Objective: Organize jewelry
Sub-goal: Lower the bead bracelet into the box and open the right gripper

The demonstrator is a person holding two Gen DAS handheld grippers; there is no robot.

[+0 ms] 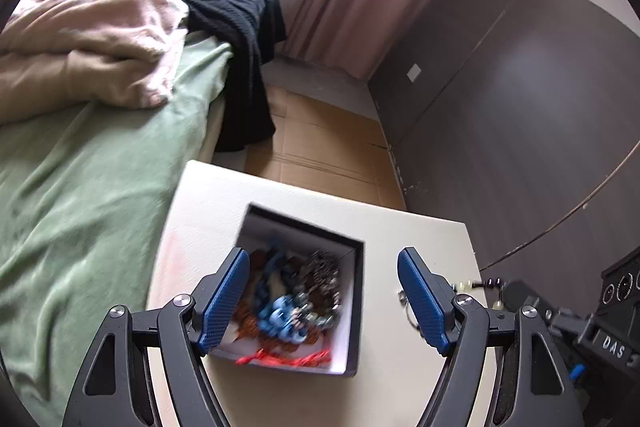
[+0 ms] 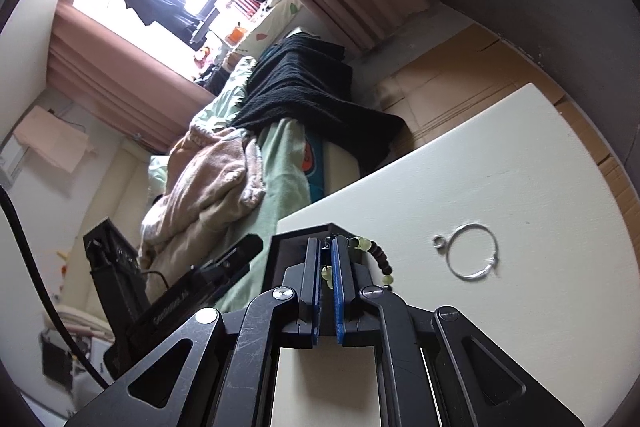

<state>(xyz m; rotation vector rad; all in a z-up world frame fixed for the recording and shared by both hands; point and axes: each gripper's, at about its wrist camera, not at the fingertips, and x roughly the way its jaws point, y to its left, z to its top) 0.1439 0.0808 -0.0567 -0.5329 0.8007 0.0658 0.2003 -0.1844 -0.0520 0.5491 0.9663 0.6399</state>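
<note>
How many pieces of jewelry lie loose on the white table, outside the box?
2: a thin silver hoop on the white table, and a small ring touching its left side. Others may be hidden behind the right gripper.

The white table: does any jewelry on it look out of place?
Yes. A thin silver hoop with a small ring beside it lies loose on the white table, outside the jewelry box, where the other pieces lie in a tangled heap.
</note>
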